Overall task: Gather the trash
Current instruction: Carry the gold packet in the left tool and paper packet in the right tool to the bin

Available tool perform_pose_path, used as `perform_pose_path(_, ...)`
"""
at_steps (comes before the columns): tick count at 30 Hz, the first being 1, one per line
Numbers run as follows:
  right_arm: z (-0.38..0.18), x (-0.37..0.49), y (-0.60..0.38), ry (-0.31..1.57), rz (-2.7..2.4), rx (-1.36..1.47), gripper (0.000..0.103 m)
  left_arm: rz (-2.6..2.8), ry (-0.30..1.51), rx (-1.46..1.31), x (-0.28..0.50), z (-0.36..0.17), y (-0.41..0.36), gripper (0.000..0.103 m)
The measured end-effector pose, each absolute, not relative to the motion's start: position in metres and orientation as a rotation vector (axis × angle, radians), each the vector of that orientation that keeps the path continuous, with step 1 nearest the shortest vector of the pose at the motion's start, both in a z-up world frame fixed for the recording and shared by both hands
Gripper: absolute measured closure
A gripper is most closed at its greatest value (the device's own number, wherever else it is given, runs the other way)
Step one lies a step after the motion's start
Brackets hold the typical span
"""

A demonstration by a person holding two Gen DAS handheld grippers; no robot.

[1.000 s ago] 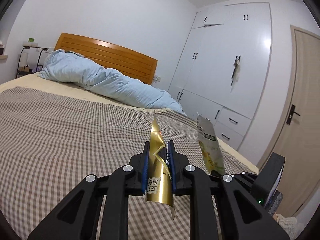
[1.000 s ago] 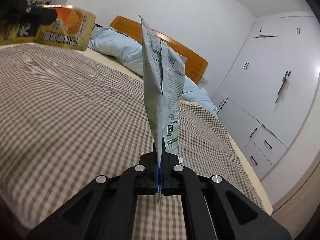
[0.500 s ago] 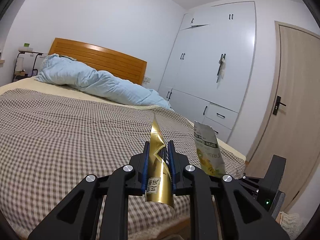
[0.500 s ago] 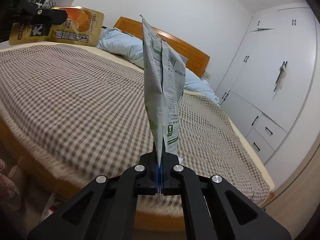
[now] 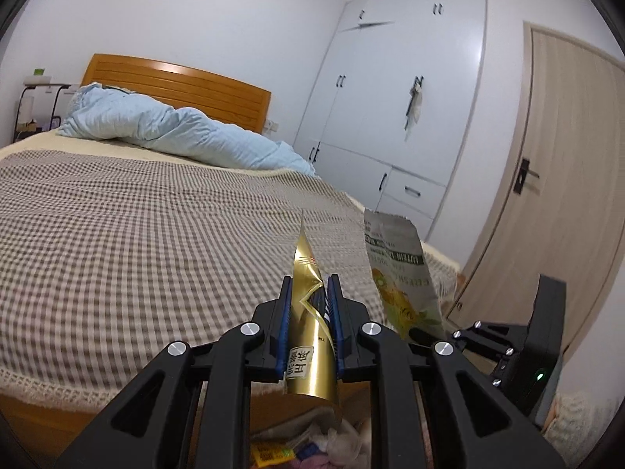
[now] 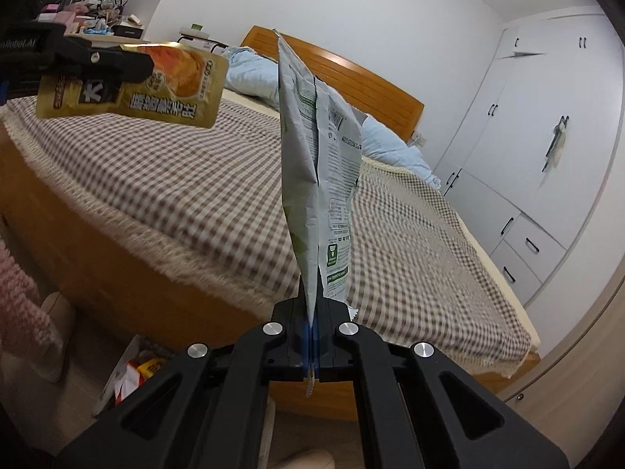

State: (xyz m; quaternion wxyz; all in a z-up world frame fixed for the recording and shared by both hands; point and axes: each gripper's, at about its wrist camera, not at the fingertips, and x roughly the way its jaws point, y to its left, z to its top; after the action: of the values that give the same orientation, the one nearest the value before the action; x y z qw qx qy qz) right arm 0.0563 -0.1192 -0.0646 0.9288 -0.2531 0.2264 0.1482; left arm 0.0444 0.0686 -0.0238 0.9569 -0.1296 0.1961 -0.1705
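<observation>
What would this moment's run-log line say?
left gripper: shut on gold wrapper | right gripper: shut on grey-green packet | both beside bed, above floor trash

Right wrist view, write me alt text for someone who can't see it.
The right hand-held gripper is shut on the bottom edge of a grey-green snack bag that stands upright in front of a bed with a checked cover. At upper left the left hand-held gripper holds a gold snack packet out sideways. A bag of trash sits on the floor below.

Duvet [image 5: 183, 136] on bed [image 5: 136, 234], before headboard [image 5: 187, 86]
</observation>
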Motion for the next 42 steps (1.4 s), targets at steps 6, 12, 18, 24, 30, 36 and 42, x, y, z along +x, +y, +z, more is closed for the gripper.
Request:
perform_pose_path(6,-0.083,0.033,-0.126,0.524,0.309,-0.510,0.102,-0.384,0.462,-0.240,0.026,-0.044,0.057,0.088)
perform_pose_path(12,-0.103,0.014,-0.130,0.585,0.315,-0.498,0.102,-0.440,0.559,-0.244,0.015,-0.071,0.041,0.088)
perform_pose_path(18,-0.130,0.001,-0.133,0.658,0.340,-0.487,0.102,-0.468,0.627,-0.216,0.008,-0.097,0.024,0.088)
perform_pose_path(24,-0.156,-0.001,-0.136,0.732,0.362,-0.470,0.102,-0.484,0.742,-0.241,0.017,-0.130,0.017,0.088)
perform_pose_path(30,-0.188,0.005,-0.141,0.827,0.379,-0.440,0.102,-0.505,0.878,-0.298,0.032,-0.167,0.010,0.088)
perform_pose_path(36,-0.215,0.017,-0.146,0.948,0.393,-0.409,0.102,-0.515,1.050,-0.312,0.054,-0.215,-0.008,0.088)
perform_pose_path(42,-0.253,0.032,-0.143,1.109,0.381,-0.417,0.102,-0.500,1.156,-0.290,0.071,-0.253,-0.030,0.088)
